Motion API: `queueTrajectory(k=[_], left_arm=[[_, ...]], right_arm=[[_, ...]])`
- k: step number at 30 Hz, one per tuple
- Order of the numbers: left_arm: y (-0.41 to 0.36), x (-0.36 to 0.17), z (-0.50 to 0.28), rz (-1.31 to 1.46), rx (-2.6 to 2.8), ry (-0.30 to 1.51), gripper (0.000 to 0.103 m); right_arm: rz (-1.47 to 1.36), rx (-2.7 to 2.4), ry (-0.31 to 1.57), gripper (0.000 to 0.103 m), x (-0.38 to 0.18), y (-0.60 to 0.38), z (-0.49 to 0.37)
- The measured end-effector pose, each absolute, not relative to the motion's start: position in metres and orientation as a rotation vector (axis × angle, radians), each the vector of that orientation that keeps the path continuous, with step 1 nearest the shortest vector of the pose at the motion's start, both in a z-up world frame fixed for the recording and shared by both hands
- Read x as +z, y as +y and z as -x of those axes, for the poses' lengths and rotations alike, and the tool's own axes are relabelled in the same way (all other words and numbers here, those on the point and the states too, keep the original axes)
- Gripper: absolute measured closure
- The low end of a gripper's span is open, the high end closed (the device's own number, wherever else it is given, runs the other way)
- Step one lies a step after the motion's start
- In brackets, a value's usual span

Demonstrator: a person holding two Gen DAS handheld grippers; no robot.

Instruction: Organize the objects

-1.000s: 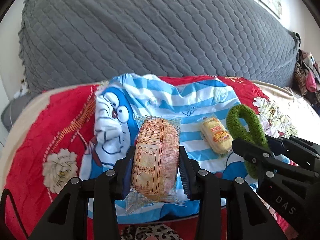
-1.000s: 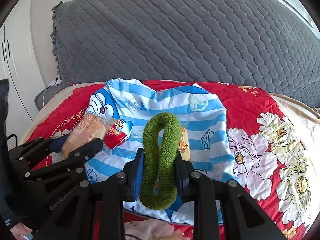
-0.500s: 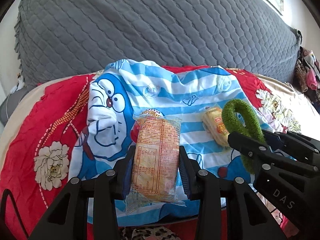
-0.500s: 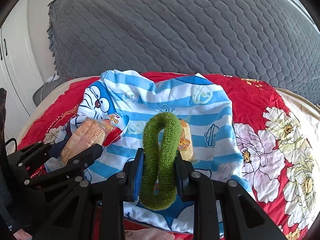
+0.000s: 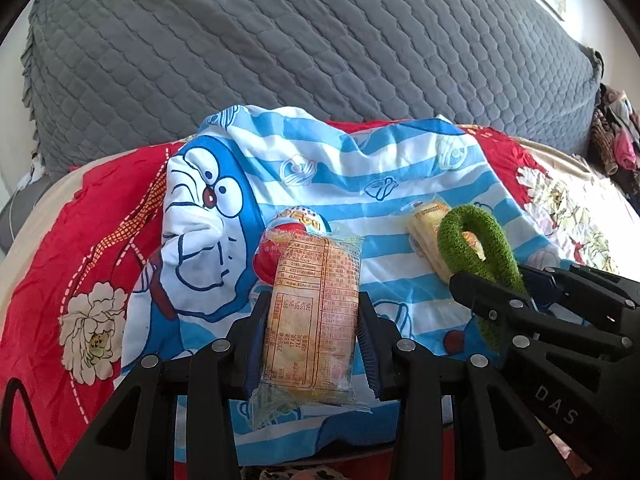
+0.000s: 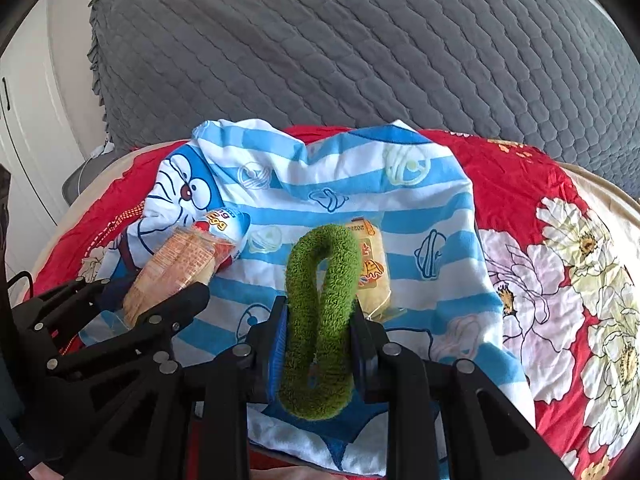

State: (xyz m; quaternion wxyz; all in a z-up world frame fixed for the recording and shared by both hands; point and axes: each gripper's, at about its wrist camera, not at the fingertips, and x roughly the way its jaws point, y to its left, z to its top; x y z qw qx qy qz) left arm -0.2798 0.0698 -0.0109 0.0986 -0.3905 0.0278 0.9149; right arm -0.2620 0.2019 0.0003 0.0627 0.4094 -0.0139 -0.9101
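Observation:
My left gripper (image 5: 312,312) is shut on an orange snack packet (image 5: 314,312) in clear wrap, held above a blue-striped Doraemon cloth (image 5: 360,184). It also shows in the right wrist view (image 6: 176,268). My right gripper (image 6: 320,312) is shut on a green fuzzy hair ring (image 6: 322,312), which shows at the right of the left wrist view (image 5: 476,248). A red and white snack pouch (image 5: 296,224) lies on the cloth just behind the packet. A yellow cake packet (image 6: 372,272) lies on the cloth behind the ring.
The cloth lies on a red floral bedspread (image 6: 560,240). A grey quilted cover (image 5: 320,52) rises behind. Clothes (image 5: 612,132) are piled at the far right. A white cupboard (image 6: 24,120) stands at the left.
Both grippers have moved forward over the cloth with their loads still held. The red and white pouch has come into view behind the orange packet.

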Motion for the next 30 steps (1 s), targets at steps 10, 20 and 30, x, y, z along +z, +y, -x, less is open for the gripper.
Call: queueTrajectory(k=[10,20,30], left_arm=[[0.065,-0.021,0.286,1.2,2.688,0.031,0.062],[0.069,-0.024,0.285,1.198,2.685,0.035,0.062],[0.069,-0.024,0.283,1.204,2.688,0.032,0.061]], right_arm=[[-1.28,-2.724,-0.037,0.075,-0.008,0.199,0.267],[-1.286,-2.726,-0.03,0.075,-0.009,0.198,0.268],[-1.313,-2.717,-0.081,0.072,-0.009,0.204,0.267]])
